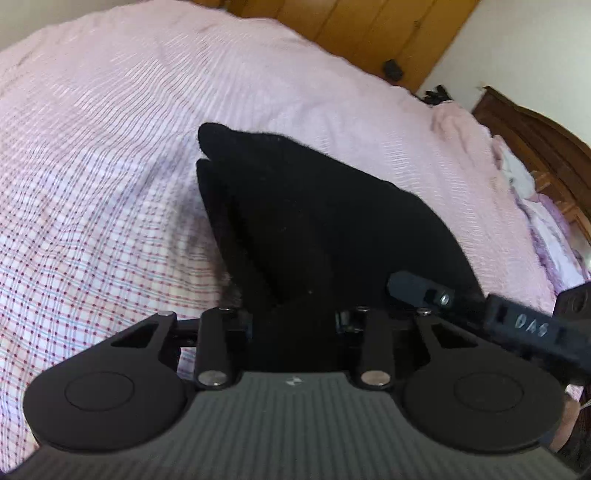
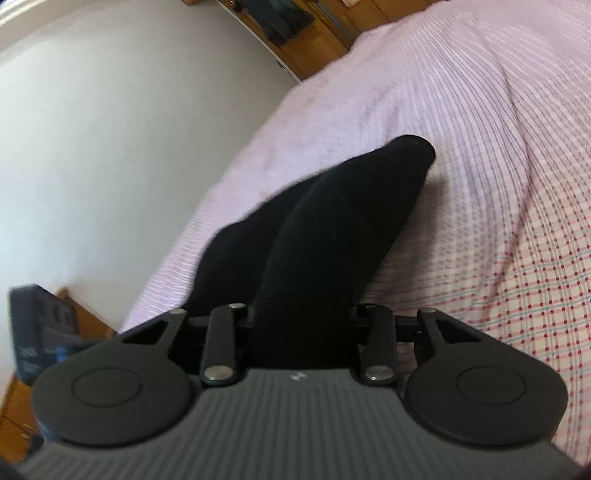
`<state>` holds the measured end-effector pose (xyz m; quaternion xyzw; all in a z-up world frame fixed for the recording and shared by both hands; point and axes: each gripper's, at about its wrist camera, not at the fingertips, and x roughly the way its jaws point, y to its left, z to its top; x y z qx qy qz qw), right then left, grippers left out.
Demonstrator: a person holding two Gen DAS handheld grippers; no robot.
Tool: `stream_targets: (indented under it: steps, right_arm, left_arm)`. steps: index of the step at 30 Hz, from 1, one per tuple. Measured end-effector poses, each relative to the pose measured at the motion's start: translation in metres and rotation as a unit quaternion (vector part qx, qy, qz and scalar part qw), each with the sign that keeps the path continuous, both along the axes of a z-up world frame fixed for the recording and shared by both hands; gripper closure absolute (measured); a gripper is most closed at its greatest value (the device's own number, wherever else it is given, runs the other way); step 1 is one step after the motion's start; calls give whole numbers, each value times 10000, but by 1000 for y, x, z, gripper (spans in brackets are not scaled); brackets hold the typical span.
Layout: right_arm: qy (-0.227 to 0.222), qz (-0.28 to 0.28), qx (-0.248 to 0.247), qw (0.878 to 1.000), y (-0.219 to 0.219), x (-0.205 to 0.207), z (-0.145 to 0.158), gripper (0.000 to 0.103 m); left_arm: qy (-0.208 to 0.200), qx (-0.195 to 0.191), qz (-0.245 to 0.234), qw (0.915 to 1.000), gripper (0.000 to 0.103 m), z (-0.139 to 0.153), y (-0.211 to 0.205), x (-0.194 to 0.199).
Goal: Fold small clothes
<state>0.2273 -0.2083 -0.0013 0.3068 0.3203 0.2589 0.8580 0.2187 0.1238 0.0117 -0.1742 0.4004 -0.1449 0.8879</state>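
Note:
A small black garment [image 1: 295,214] hangs from my left gripper [image 1: 295,317], which is shut on its near end, above the bed. The cloth hides the fingertips. The same black garment [image 2: 325,229] fills the middle of the right wrist view, where my right gripper [image 2: 299,321] is shut on its other near end. The far end of the cloth droops toward the bedspread in both views. The right gripper's finger [image 1: 424,288] pokes into the left wrist view from the right, close beside the cloth.
A pink checked bedspread [image 1: 129,184] covers the bed under the garment. Wooden wardrobe doors [image 1: 369,29] stand behind the bed. A dark wooden headboard [image 1: 535,129] and pillows are at right. The bed edge, pale floor [image 2: 92,147] and a dark box [image 2: 40,332] show on the left in the right wrist view.

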Motion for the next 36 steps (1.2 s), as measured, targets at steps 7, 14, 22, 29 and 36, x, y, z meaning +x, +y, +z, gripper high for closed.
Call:
stream_targets:
  steps: [7,14,22,29,36]
  right_arm:
    - [-150,54,-127,9998,-21,-51,41,65]
    - [-78,-21,-468,9989,-61,-125,51,65]
    - [506,-426,-1219,9903,-90,-157,6,54]
    - [387,-754,-1117,9901,-103,-171,-11,45]
    - [-250,-919,-1714,9806,-102,-171,24,46]
  left_arm:
    - [-77,-738,-157,9971,63,24,-16,-57]
    - [-114,-494,-580,9970,63,33,-64,-125]
    - [218,274,-510,9981,50,-5,-98,-169]
    - [264,494,-250,9981,37,-14,-92,-187]
    - [48,852,-195,9962,36,-2,-96,-192]
